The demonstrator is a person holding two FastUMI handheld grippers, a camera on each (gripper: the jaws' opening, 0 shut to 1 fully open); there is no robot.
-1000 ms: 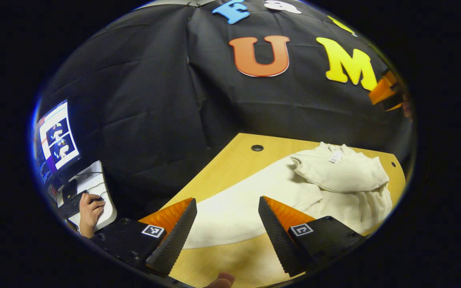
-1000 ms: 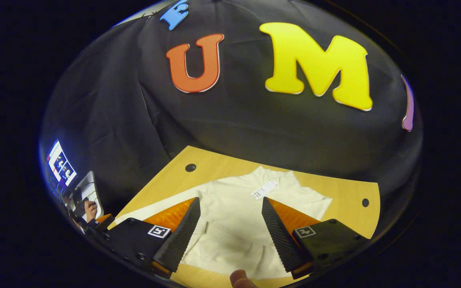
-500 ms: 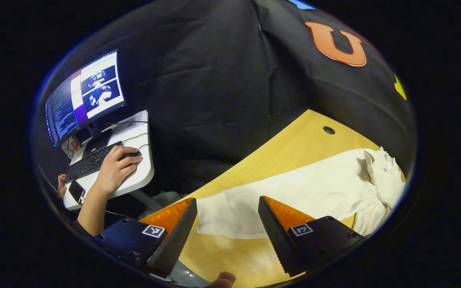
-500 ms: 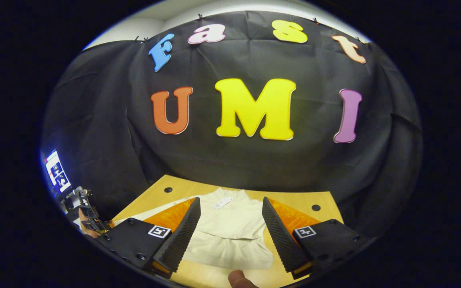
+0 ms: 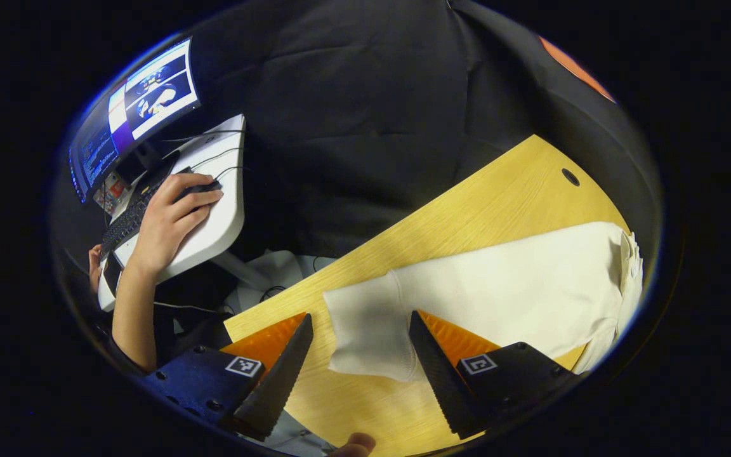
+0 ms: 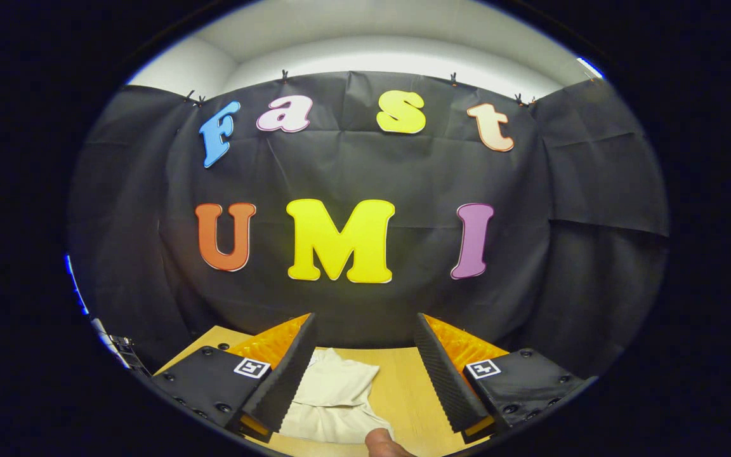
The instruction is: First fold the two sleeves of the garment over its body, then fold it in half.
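Observation:
A cream long-sleeved garment (image 5: 530,285) lies on the wooden table (image 5: 467,203). One sleeve stretches out toward the table's near corner. Its cuff (image 5: 365,336) lies flat between the fingers of my left gripper (image 5: 360,315), which hovers open just above it. In the right gripper view, a folded part of the garment (image 6: 334,397) lies low between the fingers. My right gripper (image 6: 364,315) is open, raised and pointing mostly at the booth wall, holding nothing.
Left of the table stands a white side desk (image 5: 213,222) with a monitor (image 5: 131,108) and a keyboard (image 5: 125,222). A person's hand (image 5: 172,219) rests on a mouse there. The table edge (image 5: 264,311) runs just beyond the cuff. A cable hole (image 5: 570,177) sits at the far corner.
My left gripper swung left along the sleeve and now sits over its cuff. My right gripper tilted up and drew back, so the garment sank low in its view.

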